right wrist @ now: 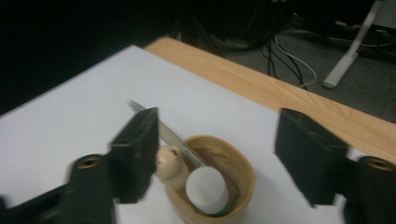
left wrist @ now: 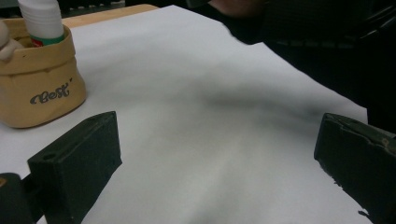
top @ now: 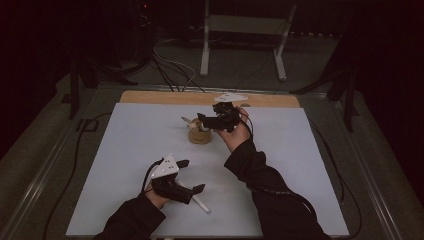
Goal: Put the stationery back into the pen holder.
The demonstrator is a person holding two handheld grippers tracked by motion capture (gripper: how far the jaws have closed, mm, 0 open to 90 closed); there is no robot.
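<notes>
A small tan holder [top: 200,136] marked "Best" [left wrist: 42,88] stands on the white sheet near the table's middle. It holds a white cylinder [right wrist: 207,189], a thin silver stick [right wrist: 164,132] leaning out to the left, and a small beige figure [right wrist: 168,161]. My right gripper [top: 204,121] hovers just above the holder; in the right gripper view [right wrist: 219,140] its jaws stand apart on either side of the holder with nothing between them. My left gripper [top: 192,176] rests low near the front edge, open and empty [left wrist: 215,154].
A white pen [top: 201,205] lies on the sheet just in front of the left gripper. The white sheet [top: 125,165] covers a wooden table [top: 165,96]. Cables and a white stand's legs [top: 280,65] lie on the floor beyond.
</notes>
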